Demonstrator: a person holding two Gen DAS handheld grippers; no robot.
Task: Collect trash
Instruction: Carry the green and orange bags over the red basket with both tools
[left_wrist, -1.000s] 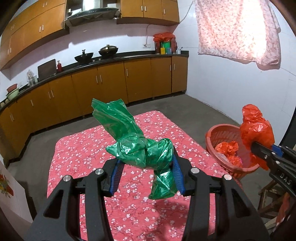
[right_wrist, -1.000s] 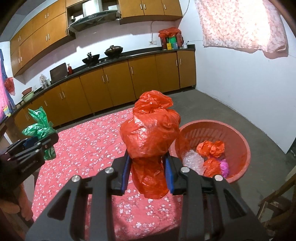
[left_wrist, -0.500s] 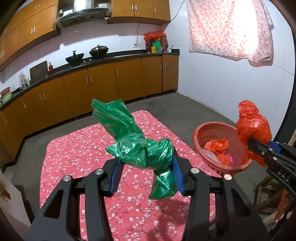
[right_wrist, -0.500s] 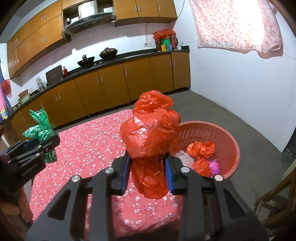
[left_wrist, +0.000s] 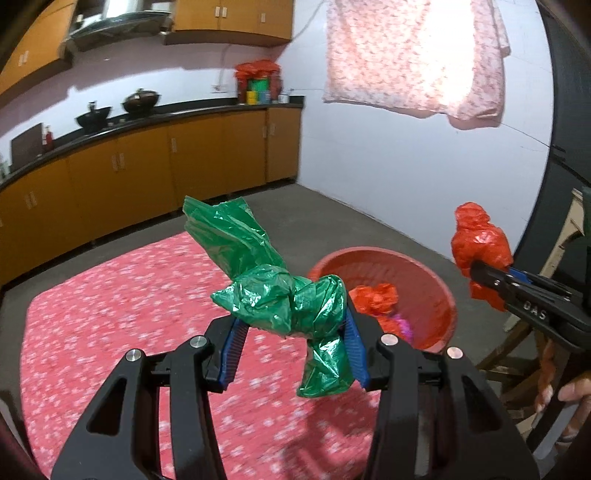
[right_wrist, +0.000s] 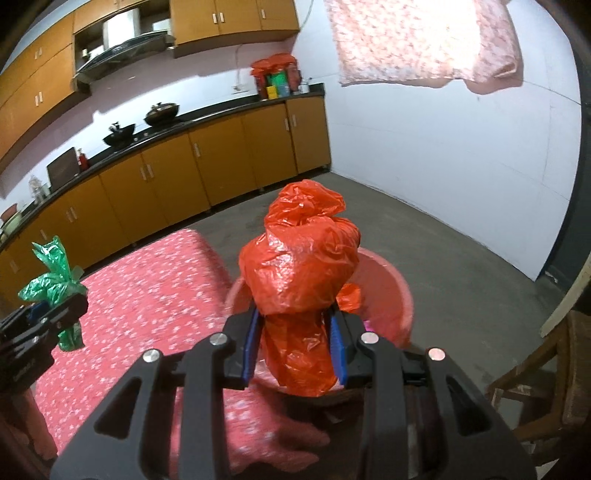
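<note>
My left gripper (left_wrist: 293, 341) is shut on a knotted green plastic bag (left_wrist: 280, 295), held in the air over the right edge of the red flowered table (left_wrist: 110, 325). My right gripper (right_wrist: 295, 339) is shut on a knotted red plastic bag (right_wrist: 301, 273), held just in front of and above the red basket (right_wrist: 388, 291). In the left wrist view the basket (left_wrist: 432, 291) sits right of the table and holds several red and pink bags. The right gripper with the red bag (left_wrist: 480, 243) shows there at the right. The green bag (right_wrist: 55, 273) shows at the left of the right wrist view.
Orange kitchen cabinets (left_wrist: 147, 170) with a black counter run along the back wall, with pots on top. A flowered cloth (left_wrist: 413, 55) hangs on the white wall. A wooden chair (right_wrist: 546, 373) stands right of the basket. A bare grey floor (right_wrist: 443, 236) lies beyond.
Both grippers have swung to the right with their bags. The basket now sits closer to the middle of each view, right behind the held bags. The grips are unchanged.
</note>
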